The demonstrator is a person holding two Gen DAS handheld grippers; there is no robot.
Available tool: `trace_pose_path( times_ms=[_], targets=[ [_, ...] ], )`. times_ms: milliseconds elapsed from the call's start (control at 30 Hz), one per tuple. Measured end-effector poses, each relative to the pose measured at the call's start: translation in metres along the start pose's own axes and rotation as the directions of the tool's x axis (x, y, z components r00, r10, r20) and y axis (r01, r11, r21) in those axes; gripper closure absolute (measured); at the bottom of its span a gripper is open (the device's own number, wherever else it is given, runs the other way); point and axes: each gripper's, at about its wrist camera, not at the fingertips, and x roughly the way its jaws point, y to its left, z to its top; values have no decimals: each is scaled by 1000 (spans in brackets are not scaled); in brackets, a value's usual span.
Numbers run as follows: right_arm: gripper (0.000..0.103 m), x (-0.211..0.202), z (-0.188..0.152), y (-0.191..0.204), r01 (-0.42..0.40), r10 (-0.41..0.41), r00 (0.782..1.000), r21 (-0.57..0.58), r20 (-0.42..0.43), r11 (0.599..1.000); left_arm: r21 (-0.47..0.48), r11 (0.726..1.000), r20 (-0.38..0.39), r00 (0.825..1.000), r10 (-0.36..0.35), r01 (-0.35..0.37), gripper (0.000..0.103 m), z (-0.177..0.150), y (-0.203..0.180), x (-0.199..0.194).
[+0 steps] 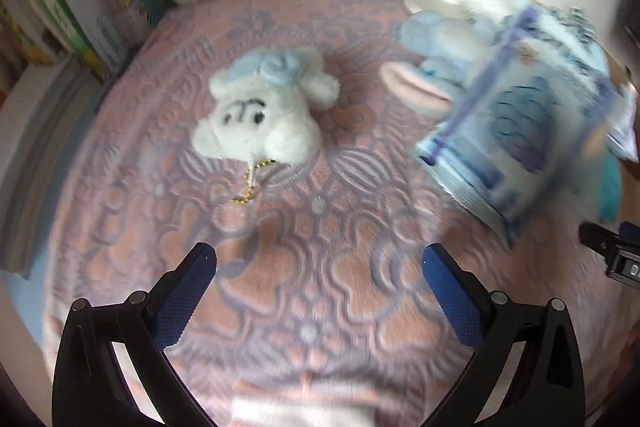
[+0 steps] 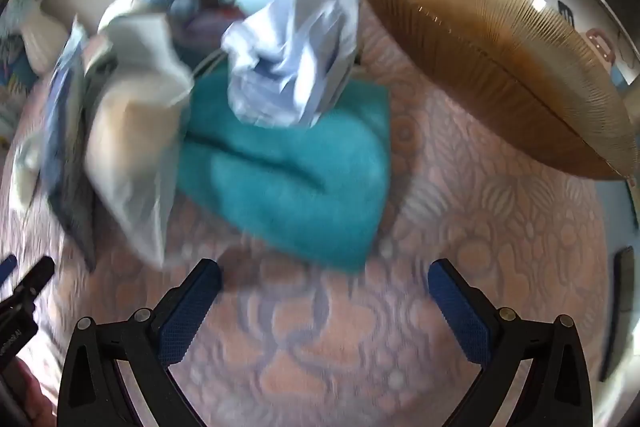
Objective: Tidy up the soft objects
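Below, both claws gape with nothing between their pads — the left claw (image 1: 320, 259) over the patterned cloth (image 1: 304, 267) short of the white plush toy (image 1: 264, 107), the right claw (image 2: 325, 277) just short of the folded teal towel (image 2: 292, 171).

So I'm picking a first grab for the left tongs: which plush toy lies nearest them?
The white plush with the gold bead chain, lying alone ahead of the open left tongs. The blue plush sits farther back beside the patterned box.
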Motion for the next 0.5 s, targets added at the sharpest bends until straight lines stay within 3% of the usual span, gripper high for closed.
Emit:
trace_pose_path(
  times_ms=[67,167,267,333,400,500],
  targets=[
    [3,-22,-14,2,-13,14,1000,-20,10,1000,43,999,38,999,-21,19,1,-5,-4,-33],
    [3,-77,-29,-2,-23,26,993,-32,116,999,91,993,99,991,-84,75,1,-16,-13,-87],
    [0,-133,-44,3,4,6,972,-42,235,999,67,987,121,980,-155,148,1,-17,-17,-133],
    [0,-157,-36,19,6,6,964,-46,266,999,33,988,111,982,-154,152,1,-15,-17,-154],
    [0,-175,-12,37,34,-14,961,-68,277,997,27,993,103,987,-120,117,1,10,-16,-151],
    [0,-197,-4,62,112,-76,947,-100,312,989,66,995,162,983,-90,80,1,27,-13,-168]
  ],
)
